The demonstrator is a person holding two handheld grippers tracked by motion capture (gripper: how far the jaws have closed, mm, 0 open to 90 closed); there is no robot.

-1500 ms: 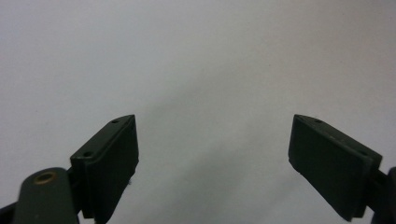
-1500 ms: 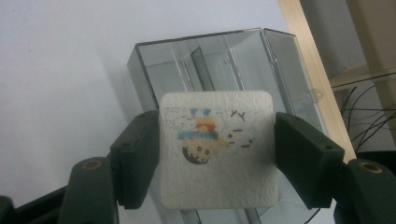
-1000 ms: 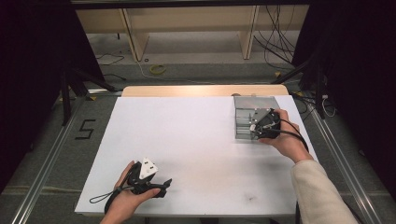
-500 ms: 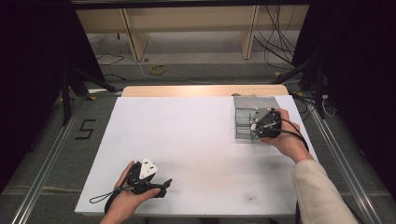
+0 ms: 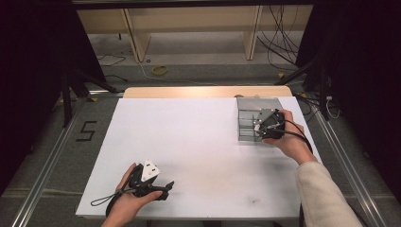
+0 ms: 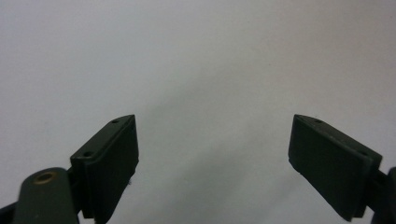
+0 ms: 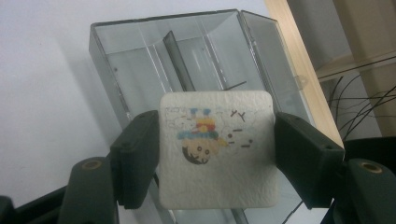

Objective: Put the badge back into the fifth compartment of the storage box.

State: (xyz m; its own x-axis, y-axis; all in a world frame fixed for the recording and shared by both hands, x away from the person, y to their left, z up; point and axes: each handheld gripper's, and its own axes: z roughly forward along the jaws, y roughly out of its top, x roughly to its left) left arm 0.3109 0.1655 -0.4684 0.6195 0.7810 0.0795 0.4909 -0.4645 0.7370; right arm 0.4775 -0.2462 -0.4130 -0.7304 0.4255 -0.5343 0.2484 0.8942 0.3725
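Note:
My right gripper [image 7: 217, 154] is shut on a white square pad [image 7: 215, 186] that bears a small colourful cartoon print, with one jaw pressing on each side edge. Just beyond and beneath it stands a clear plastic box [image 7: 140, 51] with inner dividers and its lid open. In the high view the right gripper [image 5: 268, 125] hovers over the near right part of that box [image 5: 248, 111], at the far right of the white table [image 5: 198, 142]. Near the table's front left edge my left gripper [image 5: 163, 188] lies low in the hand. Its jaws [image 6: 212, 158] stand wide open over bare white surface.
A wooden strip [image 5: 203, 91] runs along the table's far edge. Behind it stand wooden shelf legs, and cables lie on the floor. Metal rails flank the table on both sides, and a "5" [image 5: 86, 131] is marked on the floor at the left.

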